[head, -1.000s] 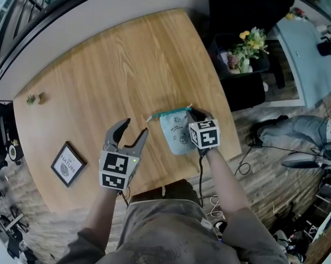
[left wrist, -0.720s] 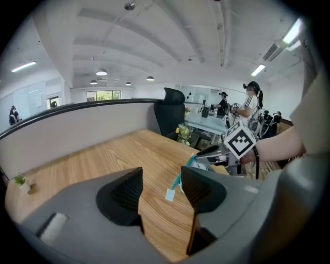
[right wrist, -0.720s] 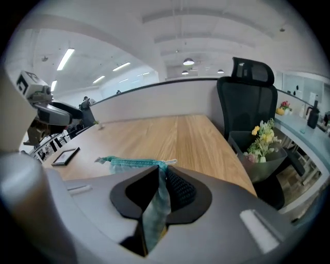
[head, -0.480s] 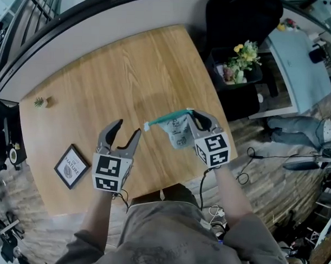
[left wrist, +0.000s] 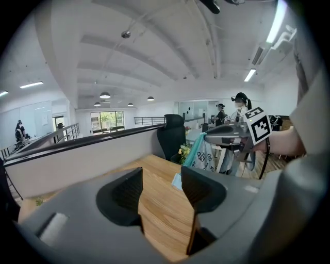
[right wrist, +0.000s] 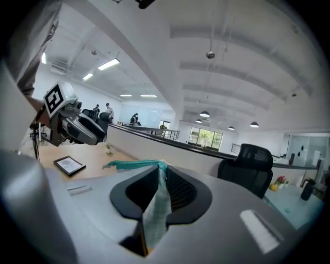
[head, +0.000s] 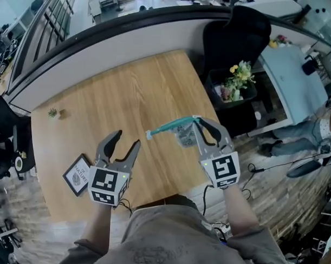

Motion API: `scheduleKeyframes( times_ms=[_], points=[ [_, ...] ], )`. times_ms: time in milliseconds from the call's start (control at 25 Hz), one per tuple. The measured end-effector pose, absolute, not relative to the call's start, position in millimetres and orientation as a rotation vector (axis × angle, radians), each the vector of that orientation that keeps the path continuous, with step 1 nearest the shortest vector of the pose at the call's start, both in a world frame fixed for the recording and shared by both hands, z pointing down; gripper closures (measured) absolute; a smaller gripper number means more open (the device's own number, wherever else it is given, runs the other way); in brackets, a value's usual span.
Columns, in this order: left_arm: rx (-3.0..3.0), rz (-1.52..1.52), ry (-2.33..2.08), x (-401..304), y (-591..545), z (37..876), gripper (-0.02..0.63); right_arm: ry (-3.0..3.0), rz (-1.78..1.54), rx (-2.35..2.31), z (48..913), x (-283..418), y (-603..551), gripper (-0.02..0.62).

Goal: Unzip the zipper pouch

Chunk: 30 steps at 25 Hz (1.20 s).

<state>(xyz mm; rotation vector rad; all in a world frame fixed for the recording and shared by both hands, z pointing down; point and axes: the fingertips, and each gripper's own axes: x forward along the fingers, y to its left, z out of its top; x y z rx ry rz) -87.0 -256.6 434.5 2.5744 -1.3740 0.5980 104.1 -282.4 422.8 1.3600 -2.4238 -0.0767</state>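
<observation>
The zipper pouch [head: 183, 133], pale with small prints and a teal zipper band, hangs in the air over the table's right part. My right gripper [head: 198, 123] is shut on its top edge near the right end of the zipper. In the right gripper view the fabric [right wrist: 157, 206] is pinched between the pads and the teal band [right wrist: 133, 164] runs off to the left. My left gripper [head: 127, 139] stands open and holds nothing, to the left of the pouch and apart from it. In the left gripper view, the pouch [left wrist: 203, 153] shows beyond the open left gripper [left wrist: 161, 180].
The wooden table [head: 129, 95] bears a small framed picture [head: 79, 174] at the front left and a tiny plant [head: 52, 113] at the far left. A black chair [head: 234, 33] and a crate of flowers [head: 235, 82] stand past the right edge.
The right gripper has lifted the pouch off the table, and it now hangs from the jaws. The left gripper stayed open and moved little.
</observation>
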Motion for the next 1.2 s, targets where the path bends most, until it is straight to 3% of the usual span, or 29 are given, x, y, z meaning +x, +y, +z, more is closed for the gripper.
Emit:
scheduleKeyframes(
  times_ms=[520,720,1200],
  points=[
    [2.641,0.478,-1.273,-86.6,-226.0,387.0,0.371,-2.516,-0.152,1.225,376.9,69.4,-231.3,0.537],
    [2.717,0.352,-1.064,-61.6,-228.6,359.6,0.373,-2.557,-0.189,1.148,373.5,56.5,-220.3,0.537],
    [2.937,0.401,-0.415,20.2,-210.0,331.8,0.373,-2.616,-0.414,0.853,361.1,31.4,-191.8,0.537]
  ],
)
